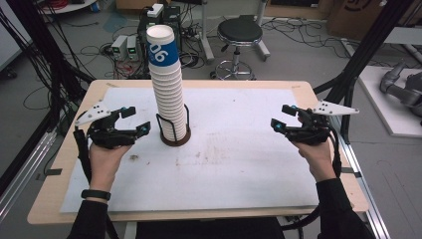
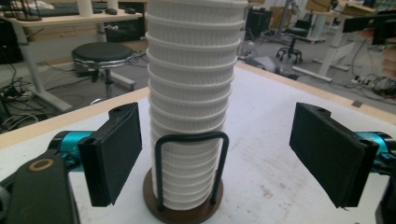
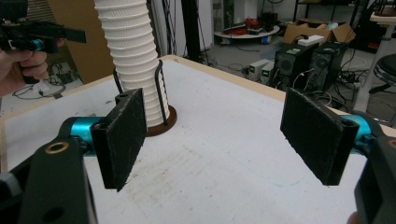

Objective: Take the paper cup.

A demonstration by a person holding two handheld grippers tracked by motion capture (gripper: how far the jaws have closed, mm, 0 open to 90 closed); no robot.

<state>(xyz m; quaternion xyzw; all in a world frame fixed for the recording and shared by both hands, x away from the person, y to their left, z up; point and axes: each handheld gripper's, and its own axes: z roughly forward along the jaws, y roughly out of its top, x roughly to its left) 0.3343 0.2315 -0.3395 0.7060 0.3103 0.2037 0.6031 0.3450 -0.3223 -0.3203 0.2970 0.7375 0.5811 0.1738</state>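
One tall ribbed paper cup stack [image 1: 165,79] in wire holder [image 1: 175,130] | L tool [image 1: 135,119] & R tool [image 1: 281,117] both agape, empty

Grey floor [image 1: 308,59] w/ loose black cables [image 1: 94,50] all over; round black stool [image 1: 239,31] on chrome base behind the wooden table [image 1: 199,83], which has a white mat [image 1: 239,164] on top. Computer towers [image 3: 308,63] & small power units [image 1: 124,47] on floor, cardboard boxes [image 3: 317,31] further back, black frame poles [image 1: 370,47] at sides.
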